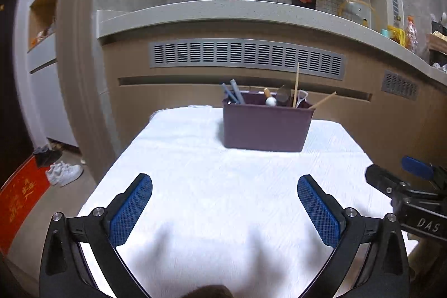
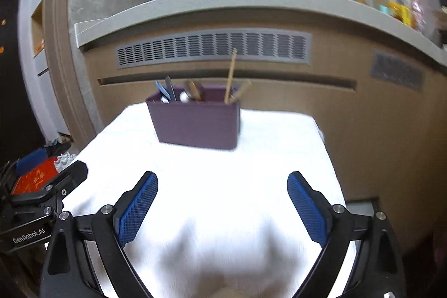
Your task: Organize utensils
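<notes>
Two views are given, and the left wrist view is taken first. The left tongs (image 1: 225, 203) are seen spread wide above the near part of the desk (image 1: 178, 164), with nothing held between the blue pads (image 1: 131, 211). A purple holder (image 1: 265, 124) is set at the far end of the white-covered desk, well apart from the tongs. The utensils (image 1: 276, 95) are stood upright in it: grey-blue handles (image 1: 233, 94) are grouped at its left end, a white-tipped piece and a dark one are placed in the middle, and wooden chopsticks (image 1: 296, 83) are leaned at its right end. This grouping is judged to be the sorting the task asks for, each kind being kept to its own section, though the dividers are hidden by the front wall. No loose utensil is seen on the cloth, so the work is judged to be at or near its finish. The right tongs (image 1: 402, 178) are glimpsed at the right edge.

In the right wrist view, which is blurred, the right tongs (image 2: 222, 203) are likewise shown fully parted and empty over the near cloth. The holder (image 2: 195, 124) is seen ahead and slightly left, with the chopsticks (image 2: 230, 74) rising above its rim. The left tongs (image 2: 50, 186) are caught at the left edge, beside the desk (image 2: 279, 147).
</notes>
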Demonstrator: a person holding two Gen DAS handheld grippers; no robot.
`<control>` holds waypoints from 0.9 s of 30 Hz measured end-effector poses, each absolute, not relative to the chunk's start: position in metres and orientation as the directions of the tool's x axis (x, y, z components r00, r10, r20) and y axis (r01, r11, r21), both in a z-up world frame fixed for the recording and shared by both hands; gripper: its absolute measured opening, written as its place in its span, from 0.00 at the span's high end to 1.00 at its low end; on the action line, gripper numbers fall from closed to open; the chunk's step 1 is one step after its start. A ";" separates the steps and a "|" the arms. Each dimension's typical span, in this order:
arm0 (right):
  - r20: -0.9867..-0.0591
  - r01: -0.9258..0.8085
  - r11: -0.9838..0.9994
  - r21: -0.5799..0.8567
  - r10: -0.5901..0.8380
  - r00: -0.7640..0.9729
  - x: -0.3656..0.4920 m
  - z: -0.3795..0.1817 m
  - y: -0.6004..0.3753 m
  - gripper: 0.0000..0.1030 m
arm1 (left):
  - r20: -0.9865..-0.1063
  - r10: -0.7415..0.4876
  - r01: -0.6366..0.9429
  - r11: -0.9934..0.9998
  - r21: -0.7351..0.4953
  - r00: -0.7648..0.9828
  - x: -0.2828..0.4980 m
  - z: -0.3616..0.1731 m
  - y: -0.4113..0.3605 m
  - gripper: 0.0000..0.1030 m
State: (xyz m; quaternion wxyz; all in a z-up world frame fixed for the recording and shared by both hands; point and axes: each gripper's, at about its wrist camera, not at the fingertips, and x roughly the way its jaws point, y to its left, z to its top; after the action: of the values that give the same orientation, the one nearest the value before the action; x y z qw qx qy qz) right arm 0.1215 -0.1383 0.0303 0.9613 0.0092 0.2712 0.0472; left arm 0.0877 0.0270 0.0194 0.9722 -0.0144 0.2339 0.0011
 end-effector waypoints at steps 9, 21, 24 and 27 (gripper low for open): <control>-0.491 -0.040 0.999 0.015 0.042 0.870 0.091 0.020 -0.141 0.08 | -0.470 0.010 -0.008 1.000 0.006 0.883 0.082 0.017 0.025 0.00; -0.516 -0.039 0.999 0.020 0.044 0.855 0.098 0.015 -0.143 0.06 | -0.489 -0.004 0.008 1.000 0.006 0.873 0.084 0.016 0.022 0.00; -0.514 -0.041 0.999 0.019 0.044 0.856 0.098 0.014 -0.143 0.06 | -0.490 -0.006 0.011 1.000 0.007 0.871 0.084 0.016 0.021 0.00; -0.516 -0.042 0.999 0.020 0.046 0.855 0.098 0.014 -0.143 0.06 | -0.494 -0.009 0.015 1.000 0.009 0.869 0.085 0.015 0.021 0.00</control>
State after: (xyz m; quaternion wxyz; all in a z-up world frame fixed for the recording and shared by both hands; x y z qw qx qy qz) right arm 0.0981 -0.1427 0.0142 0.9632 0.0038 0.2679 0.0231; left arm 0.0849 0.0206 0.0153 0.9667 0.0063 0.2557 -0.0063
